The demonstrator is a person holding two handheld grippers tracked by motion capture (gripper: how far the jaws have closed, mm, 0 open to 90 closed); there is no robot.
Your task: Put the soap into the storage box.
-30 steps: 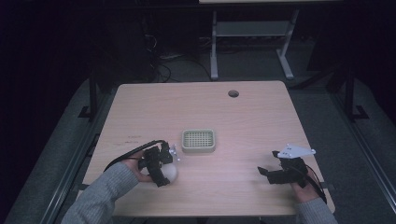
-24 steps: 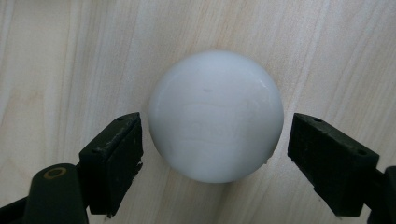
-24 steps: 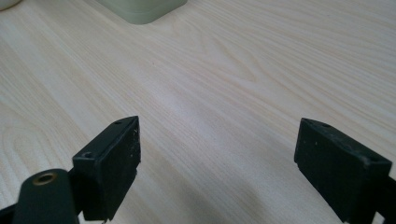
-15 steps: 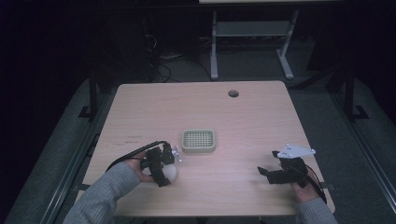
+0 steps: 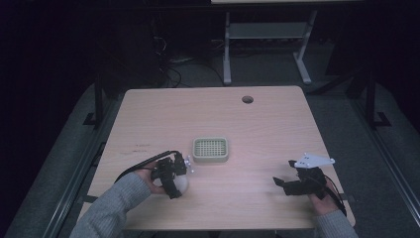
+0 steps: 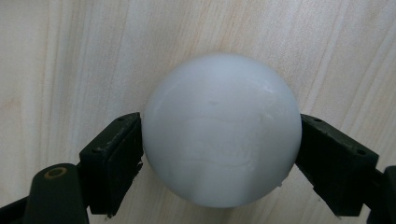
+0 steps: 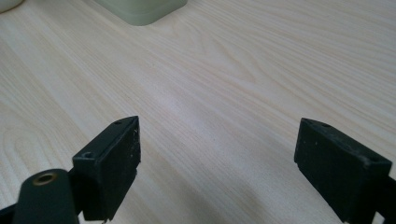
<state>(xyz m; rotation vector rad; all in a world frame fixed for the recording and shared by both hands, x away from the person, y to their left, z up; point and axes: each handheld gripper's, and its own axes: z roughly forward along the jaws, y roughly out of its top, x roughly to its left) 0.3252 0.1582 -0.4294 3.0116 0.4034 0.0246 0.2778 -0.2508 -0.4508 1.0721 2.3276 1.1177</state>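
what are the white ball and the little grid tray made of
White ball: likely smooth matte plastic, slightly translucent, with faint scuffs and a soft sheen. Grid tray: seemingly moulded pale-green plastic, with a regular grid top and rounded corners; too small to be sure.

Left gripper [image 5: 179, 181] jaws clamped; right gripper [image 5: 280, 182] jaws spread wide.

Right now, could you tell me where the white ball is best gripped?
Across its widest middle, coming from above. The white ball is round and smooth, so off-centre pads would likely slip; the left gripper has its jaws on opposite sides at about that line.
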